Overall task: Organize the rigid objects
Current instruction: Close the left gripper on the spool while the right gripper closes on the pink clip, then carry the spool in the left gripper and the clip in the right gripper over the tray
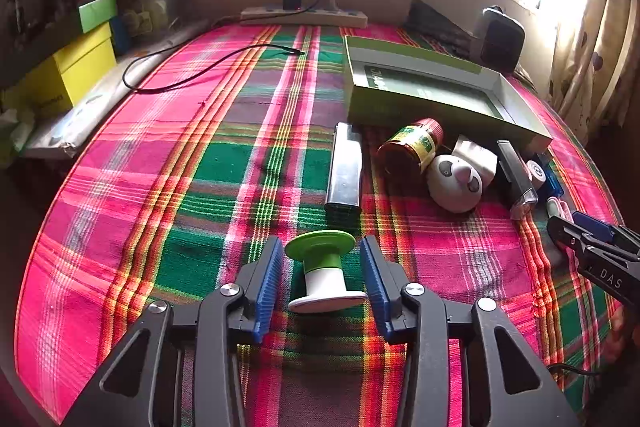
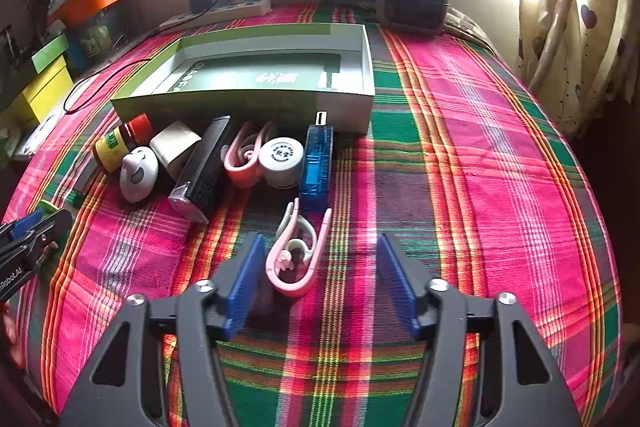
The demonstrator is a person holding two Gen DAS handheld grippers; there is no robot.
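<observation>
Left gripper (image 1: 320, 277) is straddling the green-white spool (image 1: 325, 271), pads not touching. Right gripper (image 2: 320, 279) is bracketing the pink clip (image 2: 297, 259), also ungripped. Both are lining up picks for the green box (image 2: 352, 107).

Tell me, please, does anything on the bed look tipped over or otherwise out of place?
Yes: the red-capped jar lies on its side beside the green box, and the green-and-white spool is toppled between the left tool's open blue pads. The box holds none of the loose items. Nothing looks spilled or broken.
</observation>
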